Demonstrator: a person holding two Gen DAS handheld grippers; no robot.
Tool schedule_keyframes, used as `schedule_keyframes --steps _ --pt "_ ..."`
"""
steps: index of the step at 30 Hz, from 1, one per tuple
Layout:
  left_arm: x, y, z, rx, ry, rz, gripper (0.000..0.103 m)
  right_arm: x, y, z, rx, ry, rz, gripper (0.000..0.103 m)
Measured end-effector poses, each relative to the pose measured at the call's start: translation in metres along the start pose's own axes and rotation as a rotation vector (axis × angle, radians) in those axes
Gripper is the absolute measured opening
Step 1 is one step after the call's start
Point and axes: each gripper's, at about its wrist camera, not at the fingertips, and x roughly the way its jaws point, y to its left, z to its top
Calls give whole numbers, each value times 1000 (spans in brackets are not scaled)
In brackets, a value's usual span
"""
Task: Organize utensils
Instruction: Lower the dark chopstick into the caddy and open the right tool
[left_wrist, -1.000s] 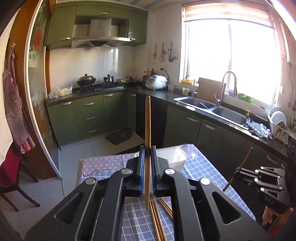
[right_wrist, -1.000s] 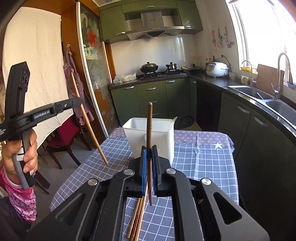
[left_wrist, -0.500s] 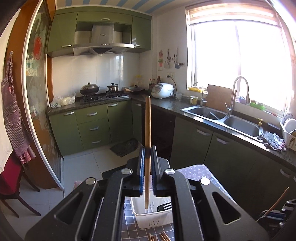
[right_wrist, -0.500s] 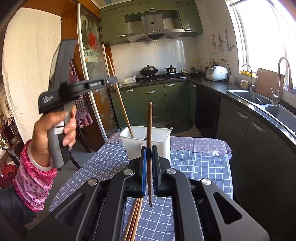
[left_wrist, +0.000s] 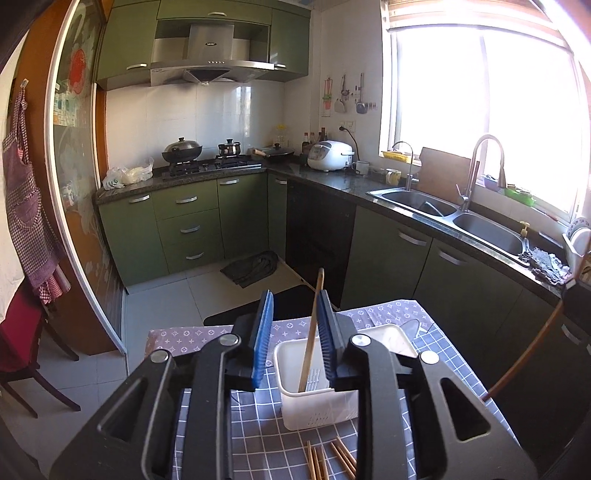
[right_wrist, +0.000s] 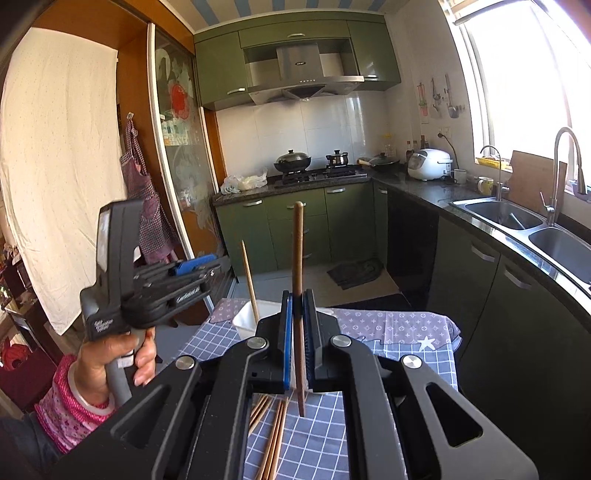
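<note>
A light wooden chopstick is seen standing in the white slotted holder, its lower end inside and its top leaning toward the right pad of the left gripper. That gripper's jaws have just been opening and now stand apart, so the stick is judged to be released, though it still sits between them and close beside one pad (contact there cannot be ruled out). The left gripper would best be drawn straight back and upward, so that the leaning stick is not caught and tipped out. The right gripper is pressed together on a darker chopstick, held upright with its lower tip hanging above the checked tablecloth. For a clean drop, this stick should be carried over the holder's open mouth, lowered until its tip is well inside, and only then let go. More loose chopsticks are left lying on the cloth just in front of the holder, so the sorting is judged far from finished.
</note>
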Motion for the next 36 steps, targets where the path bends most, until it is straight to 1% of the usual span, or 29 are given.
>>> schedule_keyframes --steps 4,6,9,11,13,16,20,22,26,29,30,32,34,36 --pt "-25 4 -8 2 -18 -9 24 7 0 32 24 -67 5 6" --pt "-37 6 -15 4 -23 -12 28 15 -1 47 35 -98 -4 6" --pt "-52 10 -24 6 -23 -18 29 39 -3 64 47 -110 -30 6" --pt "-60 13 -29 9 -23 -23 29 60 -5 68 46 -93 -56 7" --pt "-66 16 -33 14 -23 -23 29 85 -10 63 53 -53 -75 7" --pt "-71 17 -36 20 -20 -23 29 112 -15 44 68 10 -76 7" --pt "-71 18 -39 24 -3 -26 29 130 -16 24 66 62 -76 7" --pt "-72 17 -41 22 0 -24 29 135 -15 18 65 70 -71 7" --pt "-73 17 -46 19 15 -25 29 129 -10 10 53 72 -60 9" --pt "-74 15 -52 20 35 -28 29 106 -8 4 58 45 -40 9" --pt "-73 16 -56 17 46 -29 29 95 -7 1 58 36 -36 11" --pt "-71 15 -65 10 79 -37 29 74 -7 -10 57 31 -34 17" --pt "-65 14 -76 -4 124 -46 32 60 -8 -27 53 50 -52 19" --pt "-55 11 -90 -15 183 -56 38 52 -13 -50 59 89 -74 20"
